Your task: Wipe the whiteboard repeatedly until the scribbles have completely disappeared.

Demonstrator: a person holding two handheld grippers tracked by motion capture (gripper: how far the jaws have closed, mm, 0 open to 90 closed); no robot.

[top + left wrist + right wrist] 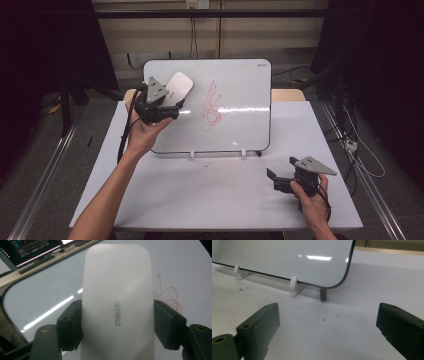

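Your left gripper [167, 102] is up against the upper left part of the whiteboard [240, 80], which stands propped toward the back edge of the tabletop [200, 195]. Its jaws are clamped on the two long sides of a white eraser [178, 87]. In the left gripper view the eraser [117, 302] runs straight up between the two black pads [71, 325], with grey lettering on its back, and its far end lies toward the board's top left corner. In that view the whiteboard [180, 267] spreads out behind it.

To the right of the eraser, near the middle of the board, is a tangle of red scribble [212, 107]. From the left gripper view the scribble [167, 293] lies just past the eraser's right side; it is apart from the eraser.

The board rests on two small white feet [192, 153] at its bottom edge. In the right gripper view a small dark stub with a red tip [323, 294] stands on the tabletop under the board's bottom right corner.

Your right gripper [272, 181] sits low over the front right corner of the tabletop, well apart from the board. Its jaws stand wide apart with nothing between them, and only bare tabletop [327, 335] shows there.
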